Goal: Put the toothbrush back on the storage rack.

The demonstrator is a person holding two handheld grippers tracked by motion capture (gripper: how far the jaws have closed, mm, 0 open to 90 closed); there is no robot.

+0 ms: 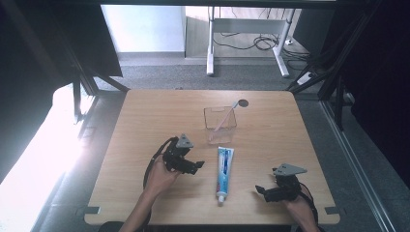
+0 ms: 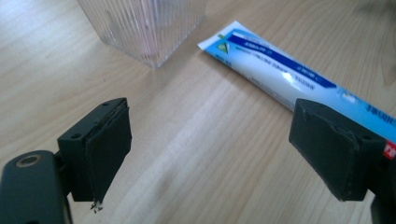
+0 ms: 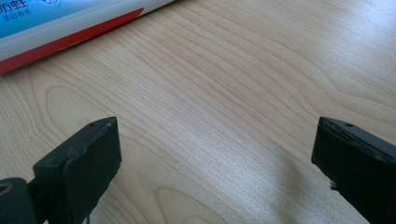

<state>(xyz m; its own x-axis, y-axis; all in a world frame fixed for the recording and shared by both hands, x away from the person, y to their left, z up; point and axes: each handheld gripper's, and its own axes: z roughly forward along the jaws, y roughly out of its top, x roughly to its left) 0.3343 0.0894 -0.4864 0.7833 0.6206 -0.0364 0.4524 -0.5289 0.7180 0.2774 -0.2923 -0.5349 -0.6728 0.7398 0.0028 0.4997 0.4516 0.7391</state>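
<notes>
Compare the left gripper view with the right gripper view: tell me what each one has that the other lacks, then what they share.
Left gripper view alone: the ribbed clear plastic cup, standing beyond the open jaws, and the flat crimped blue end of the toothpaste tube.

Right gripper view alone: the red stripe along the tube's edge, with pale printed characters on blue at the top left corner.

Both: the toothpaste tube itself, the light wooden table, and a pair of black jaws spread wide with nothing between them but bare wood.
</notes>
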